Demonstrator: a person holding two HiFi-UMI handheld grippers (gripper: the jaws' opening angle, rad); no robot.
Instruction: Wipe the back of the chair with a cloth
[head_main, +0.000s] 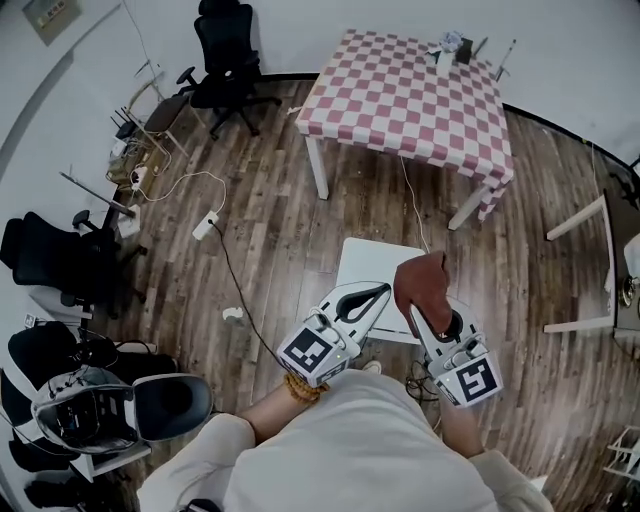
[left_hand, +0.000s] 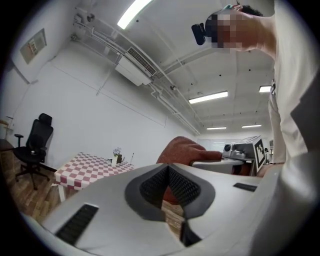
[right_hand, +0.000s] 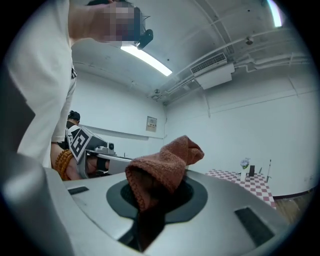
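Head view: the person stands on the wooden floor with both tools held out low in front. The left tool and right tool hang side by side above a white panel, perhaps the chair, though this steep angle does not settle it. The rust cloth droops over the right tool's tip, its long axis running away from the person toward the chequered worktop. Bare floor lies between the panel and the worktop's near edge. A black office chair stands well apart by the far wall.

Left gripper view: the left tool is clenched at its tips with nothing held. Past it shows the cloth, the worktop and the office chair.

Right gripper view: the right tool is clamped on the cloth, which rises in a folded hump leaning right. The worktop sits low at right.
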